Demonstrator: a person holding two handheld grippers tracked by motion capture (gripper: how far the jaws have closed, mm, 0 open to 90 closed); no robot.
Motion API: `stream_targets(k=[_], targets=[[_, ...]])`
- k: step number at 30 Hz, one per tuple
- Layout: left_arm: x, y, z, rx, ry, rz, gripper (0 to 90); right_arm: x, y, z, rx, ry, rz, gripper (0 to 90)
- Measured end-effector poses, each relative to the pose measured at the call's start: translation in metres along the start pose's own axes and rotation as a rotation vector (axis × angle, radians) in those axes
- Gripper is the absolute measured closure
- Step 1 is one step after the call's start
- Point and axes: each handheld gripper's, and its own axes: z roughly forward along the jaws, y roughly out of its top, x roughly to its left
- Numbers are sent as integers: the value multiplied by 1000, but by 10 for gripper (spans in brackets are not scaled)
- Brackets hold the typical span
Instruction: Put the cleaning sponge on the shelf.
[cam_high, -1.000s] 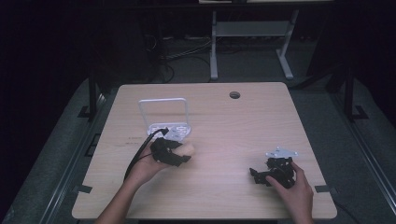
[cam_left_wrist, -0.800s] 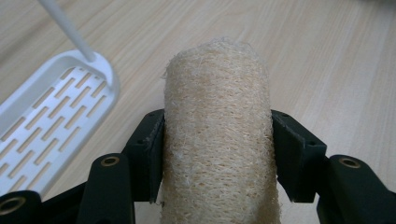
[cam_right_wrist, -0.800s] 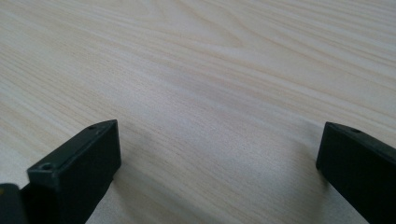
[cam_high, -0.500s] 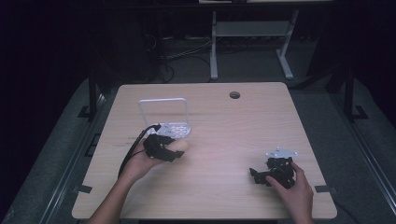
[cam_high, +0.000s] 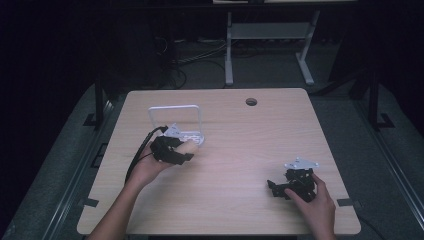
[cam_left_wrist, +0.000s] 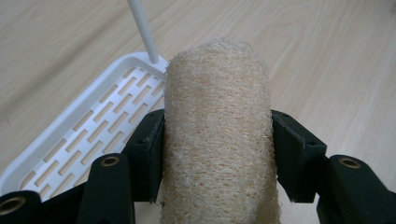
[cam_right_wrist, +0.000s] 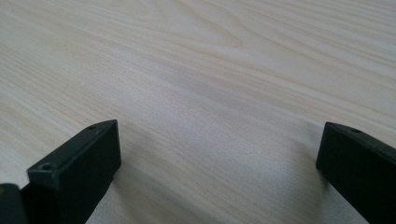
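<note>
Loofah (cam_left_wrist: 217, 135) clamped in left gripper (cam_left_wrist: 217, 154) over wooden table (cam_high: 240, 145).

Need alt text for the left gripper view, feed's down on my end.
The left gripper is shut on a beige loofah sponge held upright between its black jaws. Behind it on the wooden table lies a white slotted tray with a thin white post.

Dim dark surroundings, lit tabletop (cam_high: 235, 145), soft close-up focus

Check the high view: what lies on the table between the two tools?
Nothing: between the left tool, shut on the loofah, and the open right tool the high view shows bare table.
</note>
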Motion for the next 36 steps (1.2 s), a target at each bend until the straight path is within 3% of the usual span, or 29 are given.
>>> stream_targets(k=[17, 33, 36], targets=[[20, 15, 5, 21, 33, -14, 414, 0, 0, 0, -1, -1, 0, 0], [36, 23, 26, 45, 90, -37, 414, 0, 0, 0, 0, -1, 0, 0], [39, 22, 33, 50, 83, -62, 414, 0, 0, 0, -1, -1, 0, 0]])
